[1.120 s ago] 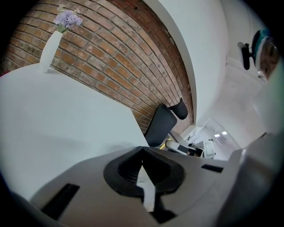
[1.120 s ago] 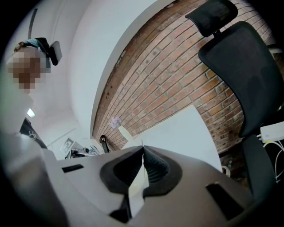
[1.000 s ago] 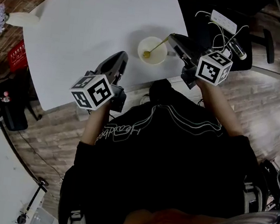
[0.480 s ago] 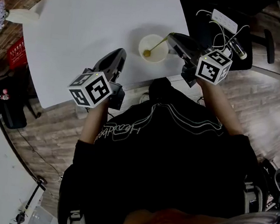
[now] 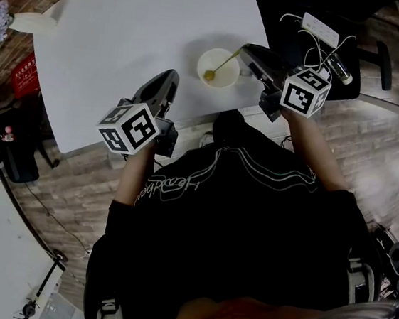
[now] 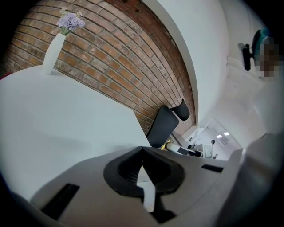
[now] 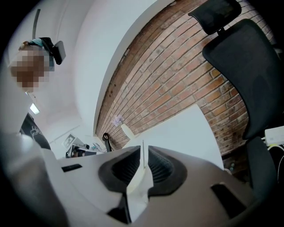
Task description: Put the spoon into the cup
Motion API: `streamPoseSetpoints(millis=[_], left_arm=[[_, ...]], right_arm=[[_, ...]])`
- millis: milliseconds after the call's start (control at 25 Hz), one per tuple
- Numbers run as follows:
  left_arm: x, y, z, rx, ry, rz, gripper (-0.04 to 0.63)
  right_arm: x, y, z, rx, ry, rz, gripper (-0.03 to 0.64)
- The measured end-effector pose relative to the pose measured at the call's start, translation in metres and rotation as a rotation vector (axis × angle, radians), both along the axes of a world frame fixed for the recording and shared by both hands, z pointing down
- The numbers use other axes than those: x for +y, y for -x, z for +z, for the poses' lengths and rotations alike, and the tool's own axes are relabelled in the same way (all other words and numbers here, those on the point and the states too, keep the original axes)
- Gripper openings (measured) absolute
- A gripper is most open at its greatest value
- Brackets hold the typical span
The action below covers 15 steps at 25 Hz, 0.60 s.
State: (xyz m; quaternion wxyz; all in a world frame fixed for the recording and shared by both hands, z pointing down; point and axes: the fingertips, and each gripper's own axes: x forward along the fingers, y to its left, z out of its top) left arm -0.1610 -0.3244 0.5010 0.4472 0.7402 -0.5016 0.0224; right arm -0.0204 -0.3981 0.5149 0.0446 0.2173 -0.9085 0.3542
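A pale cup (image 5: 204, 61) stands on the white table (image 5: 143, 27) near its front edge. A yellow spoon (image 5: 223, 63) leans in it, bowl down, handle slanting up to the right. My right gripper (image 5: 245, 50) sits at the handle's top end; in the right gripper view (image 7: 143, 150) its jaws stand almost together, with a thin pale strip pinched between them. The cup is hidden in that view. My left gripper (image 5: 170, 77) hovers over the table's front edge, left of the cup, and its jaws (image 6: 142, 149) meet at the tips with nothing between them.
A white vase (image 5: 30, 23) with lilac flowers (image 6: 70, 21) stands at the table's far left corner by the brick wall. A black office chair (image 7: 239, 66) is beyond the table's right side. A white power strip (image 5: 320, 27) with cables lies on the floor at the right.
My left gripper has drifted a little to the left and away from the table edge. The right gripper, spoon and cup have barely moved.
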Motion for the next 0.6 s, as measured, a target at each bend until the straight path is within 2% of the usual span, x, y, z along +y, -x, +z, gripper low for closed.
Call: streamPoseSetpoints(millis=[120, 240, 360, 440, 600], left_arm=[[0.003, -0.002, -0.004, 0.003, -0.011, 0.002, 0.003], [0.006, -0.005, -0.013, 0.017, -0.042, 0.014, 0.003], [0.014, -0.007, -0.023, 0.019, -0.066, 0.022, 0.003], [0.021, -0.008, -0.033, 0.018, -0.085, 0.025, 0.003], [0.033, -0.010, -0.058, 0.019, -0.142, 0.036, 0.003]], right_arm=[[-0.001, -0.005, -0.004, -0.008, -0.002, 0.023, 0.083], [-0.004, -0.011, -0.017, -0.026, -0.025, 0.058, 0.091], [-0.004, -0.021, -0.032, 0.001, -0.074, 0.107, 0.084], [0.000, -0.028, -0.044, 0.009, -0.100, 0.135, 0.035], [0.016, -0.032, -0.083, -0.042, -0.171, 0.157, 0.012]])
